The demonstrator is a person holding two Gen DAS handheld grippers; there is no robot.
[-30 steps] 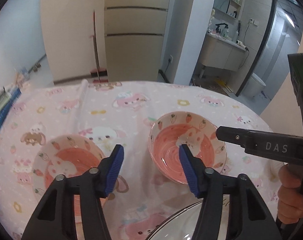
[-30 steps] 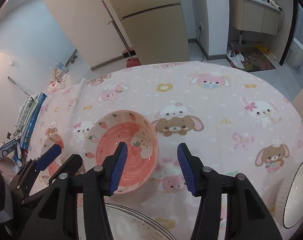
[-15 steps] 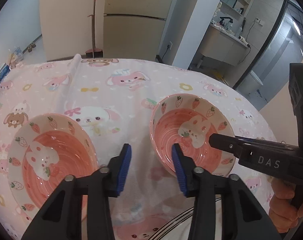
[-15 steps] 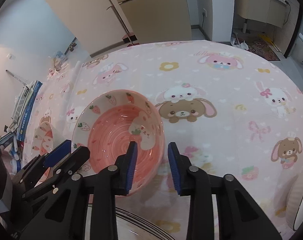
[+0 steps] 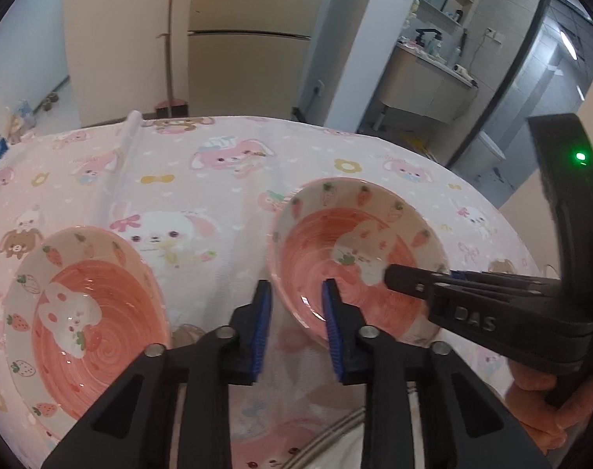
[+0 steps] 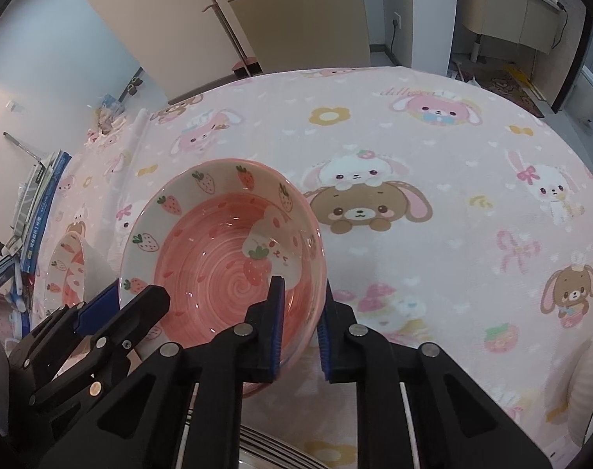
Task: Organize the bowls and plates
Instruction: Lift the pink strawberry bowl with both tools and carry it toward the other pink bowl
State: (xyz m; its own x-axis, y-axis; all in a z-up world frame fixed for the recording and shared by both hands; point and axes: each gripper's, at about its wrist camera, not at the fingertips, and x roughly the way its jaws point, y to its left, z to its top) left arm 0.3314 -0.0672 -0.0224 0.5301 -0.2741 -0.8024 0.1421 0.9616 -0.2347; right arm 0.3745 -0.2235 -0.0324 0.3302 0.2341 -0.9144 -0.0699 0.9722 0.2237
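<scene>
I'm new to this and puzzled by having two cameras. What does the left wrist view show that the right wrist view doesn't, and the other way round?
Only the left wrist view shows the second strawberry bowl almost whole, the person's hand, and the bathroom vanity.

Only the right wrist view shows the stacked books at the table's far left and the right gripper with its fingers either side of the bowl's rim.

Both show the strawberry bowl being gripped, the left gripper, and the pink cartoon tablecloth.
</scene>
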